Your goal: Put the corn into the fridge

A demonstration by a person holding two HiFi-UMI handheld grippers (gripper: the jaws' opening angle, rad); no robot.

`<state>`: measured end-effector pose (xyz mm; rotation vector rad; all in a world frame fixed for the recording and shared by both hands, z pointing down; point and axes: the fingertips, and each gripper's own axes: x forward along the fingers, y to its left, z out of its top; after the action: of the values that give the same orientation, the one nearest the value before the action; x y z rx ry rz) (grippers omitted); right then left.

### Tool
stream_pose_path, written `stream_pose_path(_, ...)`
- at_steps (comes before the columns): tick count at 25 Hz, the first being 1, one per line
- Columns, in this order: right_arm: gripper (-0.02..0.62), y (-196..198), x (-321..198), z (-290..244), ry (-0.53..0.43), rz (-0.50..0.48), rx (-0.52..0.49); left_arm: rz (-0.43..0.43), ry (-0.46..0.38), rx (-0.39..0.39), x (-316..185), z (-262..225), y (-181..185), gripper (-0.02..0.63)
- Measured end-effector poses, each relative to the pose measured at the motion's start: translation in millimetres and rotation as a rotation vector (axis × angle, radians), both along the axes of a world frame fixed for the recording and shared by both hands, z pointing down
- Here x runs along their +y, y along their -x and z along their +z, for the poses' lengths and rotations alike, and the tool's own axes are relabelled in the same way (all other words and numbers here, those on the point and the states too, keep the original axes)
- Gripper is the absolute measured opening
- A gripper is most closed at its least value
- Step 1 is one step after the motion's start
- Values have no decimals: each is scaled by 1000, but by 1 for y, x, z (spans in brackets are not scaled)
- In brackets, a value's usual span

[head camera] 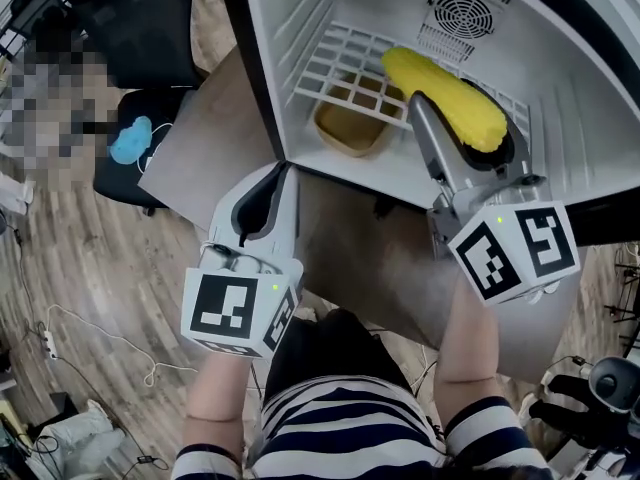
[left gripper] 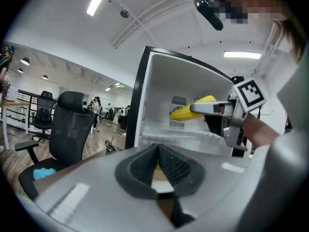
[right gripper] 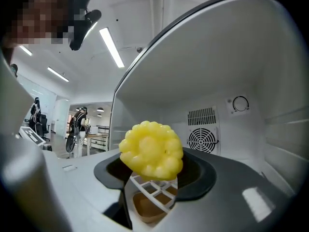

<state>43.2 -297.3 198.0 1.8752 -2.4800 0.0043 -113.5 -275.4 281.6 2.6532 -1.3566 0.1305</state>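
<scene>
A small white fridge (head camera: 560,78) stands open on the table. The yellow corn (head camera: 445,98) is inside it, held just above the white wire shelf (head camera: 335,63), with my right gripper (head camera: 478,146) shut on its near end. In the right gripper view the corn (right gripper: 152,149) sits end-on between the dark pads of the right gripper (right gripper: 154,172), over the shelf (right gripper: 150,187). My left gripper (head camera: 266,180) is shut and empty, hovering at the fridge's front left corner. From the left gripper (left gripper: 158,164), the corn (left gripper: 192,110) shows inside the fridge (left gripper: 159,81).
A tan bowl (head camera: 350,126) sits under the wire shelf, also seen as a bowl (right gripper: 147,208) below the corn. A round fan vent (head camera: 465,13) is on the fridge's back wall. The brown table (head camera: 370,258) carries the fridge. A black chair (head camera: 140,28) and a blue object (head camera: 131,140) are left.
</scene>
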Motion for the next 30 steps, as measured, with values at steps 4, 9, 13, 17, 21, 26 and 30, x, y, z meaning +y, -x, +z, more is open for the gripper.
stream_pose_path(4, 249, 3, -23, -1, -4, -2, 49, -1, -2, -3, -10, 4, -7, 0)
stream_pose_path(9, 249, 8, -47, 2, 1, -6, 111, -12, -8, 4, -22, 4, -11, 0)
stream_pose_path(13, 249, 10, -61, 9, 18, -8, 158, -16, -8, 7, -29, 6, -16, 0)
stream_pose_path(17, 249, 16, -75, 15, 27, -15, 208, -19, 0, 6, -37, 16, -17, 0)
stream_pose_path(21, 249, 24, -89, 22, 36, -33, 243, -24, 7, 8, -44, 23, -16, 0)
stream_pose_path(26, 249, 32, -96, 26, 61, -45, 298, -28, 16, 14, -45, 26, -14, 0)
stream_pose_path(30, 249, 33, -97, 37, 109, -51, 364, -28, 20, 15, -45, 30, -12, 0)
